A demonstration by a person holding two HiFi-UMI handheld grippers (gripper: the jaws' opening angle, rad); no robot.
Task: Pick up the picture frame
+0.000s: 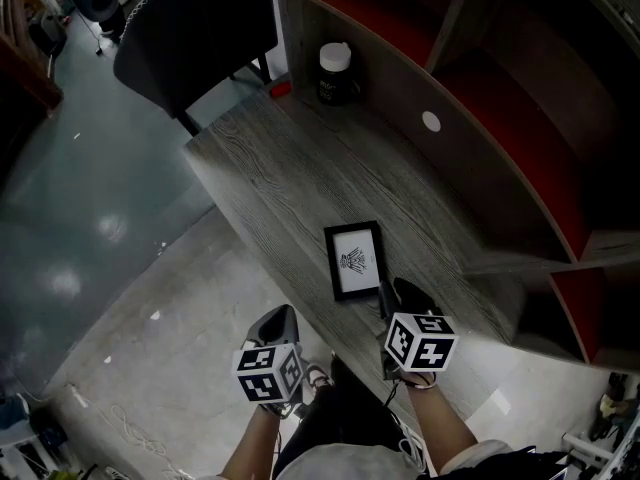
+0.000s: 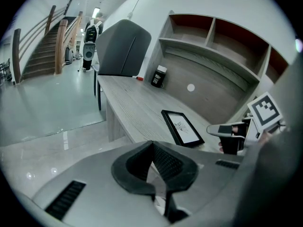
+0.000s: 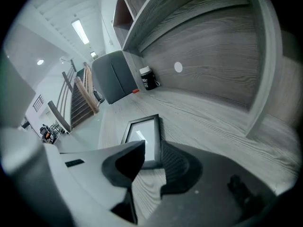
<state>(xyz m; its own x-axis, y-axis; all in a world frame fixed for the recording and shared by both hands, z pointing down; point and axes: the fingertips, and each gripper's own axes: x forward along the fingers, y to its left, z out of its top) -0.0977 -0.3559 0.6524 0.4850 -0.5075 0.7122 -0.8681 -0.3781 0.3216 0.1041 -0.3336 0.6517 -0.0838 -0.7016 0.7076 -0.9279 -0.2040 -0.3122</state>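
Note:
The picture frame (image 1: 355, 260) is black with a white print and lies flat on the grey wooden desk (image 1: 290, 168), near its front edge. My right gripper (image 1: 400, 293) is at the frame's near right corner. In the right gripper view the jaws (image 3: 152, 150) stand open, and the frame's (image 3: 142, 138) near edge sits just past the gap with no pad pressing on it. My left gripper (image 1: 280, 318) hangs off the desk's front edge, to the left of the frame. Its jaws (image 2: 152, 148) are shut and empty, with the frame (image 2: 182, 127) ahead on the right.
A dark jar with a white lid (image 1: 335, 73) stands at the desk's far end beside a small red thing (image 1: 281, 89). A curved shelf unit with red insides (image 1: 520, 118) rises along the desk's right. A dark chair (image 1: 195, 33) stands beyond the far end.

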